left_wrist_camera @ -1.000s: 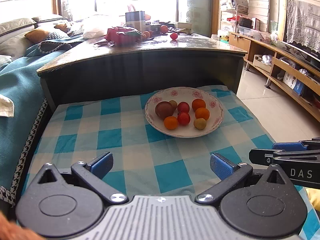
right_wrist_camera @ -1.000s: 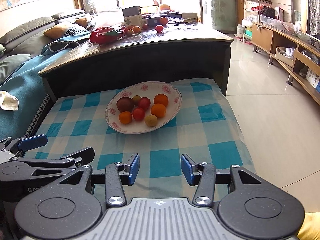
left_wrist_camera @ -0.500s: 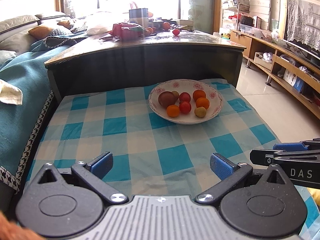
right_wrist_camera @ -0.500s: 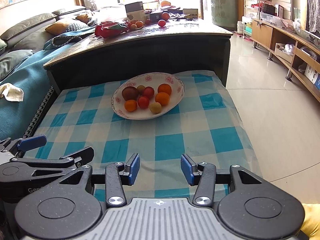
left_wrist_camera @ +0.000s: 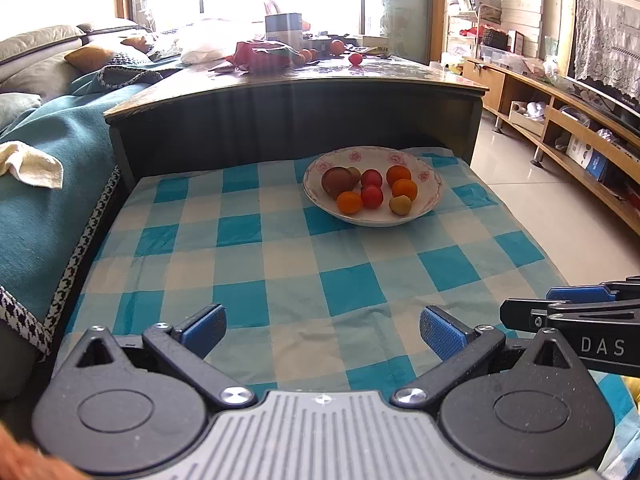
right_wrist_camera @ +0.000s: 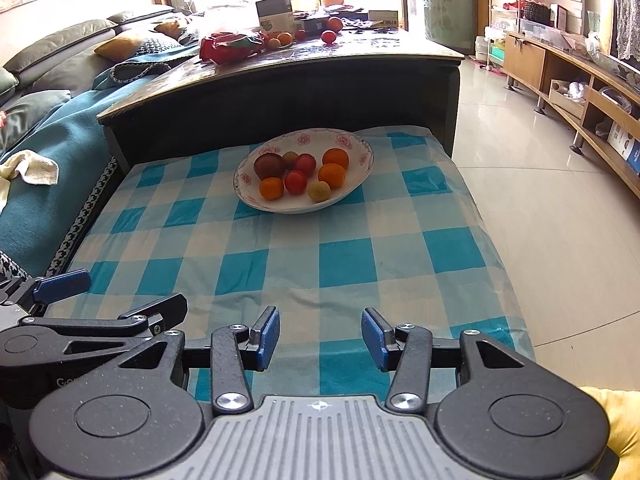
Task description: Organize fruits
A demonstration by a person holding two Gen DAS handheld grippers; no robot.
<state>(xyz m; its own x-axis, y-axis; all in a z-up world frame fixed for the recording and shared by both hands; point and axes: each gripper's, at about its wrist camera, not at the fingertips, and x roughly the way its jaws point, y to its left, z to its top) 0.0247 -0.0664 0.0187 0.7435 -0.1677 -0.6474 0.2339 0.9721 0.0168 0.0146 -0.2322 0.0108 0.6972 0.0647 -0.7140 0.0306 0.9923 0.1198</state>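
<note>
**Fruits gathered in the plate, both grippers hanging back empty**

Fruits first, since they set everything else, but I'm calling it from my end of the cloth outward. Nearest me, my left gripper hangs over the blue-and-white checked cloth with its blue pads spread wide and nothing between them. My right gripper sits just beside it, pads parted a bit less, also empty. Both point up the cloth, so either one has a straight run at the plate.

Mid-cloth is bare checks, no stray piece that I can spot.

Further up, near the far edge of the cloth, the white floral-rimmed plate holds the lot: a dark brown round fruit at the back left, two small red ones in the middle, three orange ones around them, and a yellowish-green one at the front. They sit clustered and touching, which I'd guess keeps them from rolling. It reads to me as largely done for this plate.

Beyond, the dark wooden table carries more loose red and orange fruit beside a red bag. I judge those well out of reach from here.
</note>
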